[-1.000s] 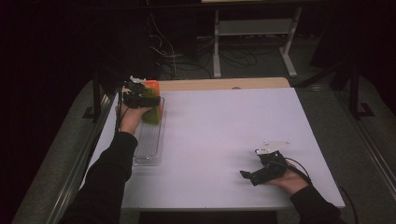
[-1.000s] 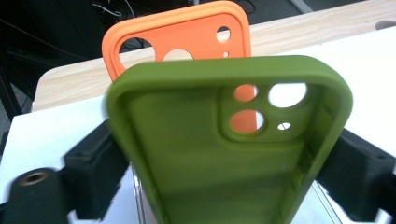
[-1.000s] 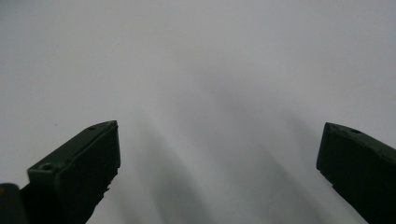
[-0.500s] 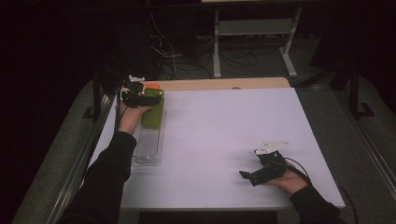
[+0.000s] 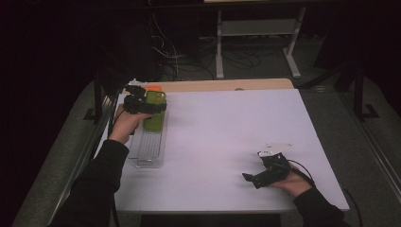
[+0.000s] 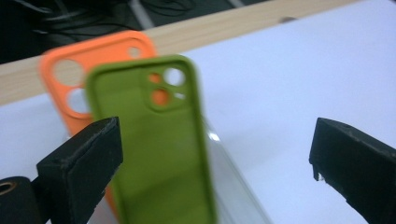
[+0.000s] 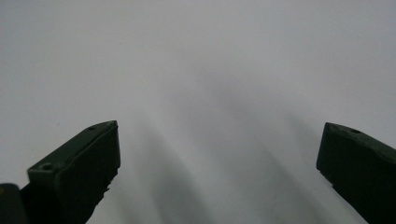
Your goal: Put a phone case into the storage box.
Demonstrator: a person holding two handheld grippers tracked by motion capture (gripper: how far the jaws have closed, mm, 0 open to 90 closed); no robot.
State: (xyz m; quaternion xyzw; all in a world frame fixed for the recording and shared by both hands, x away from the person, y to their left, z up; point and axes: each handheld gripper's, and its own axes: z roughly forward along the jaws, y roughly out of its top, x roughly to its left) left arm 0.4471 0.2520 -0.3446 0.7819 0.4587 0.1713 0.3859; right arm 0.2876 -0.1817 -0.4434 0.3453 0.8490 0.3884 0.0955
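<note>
Blurring green case [image 6: 159,149], orange case [image 6: 70,79] behind

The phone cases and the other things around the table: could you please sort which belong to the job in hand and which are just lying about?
In the job:
- green phone case, between the open jaws of the left gripper
- orange phone case behind it
- clear tray beneath them

Lying about:
- right gripper, open, resting on the white table
- cables on the floor beyond
- metal stand
</note>
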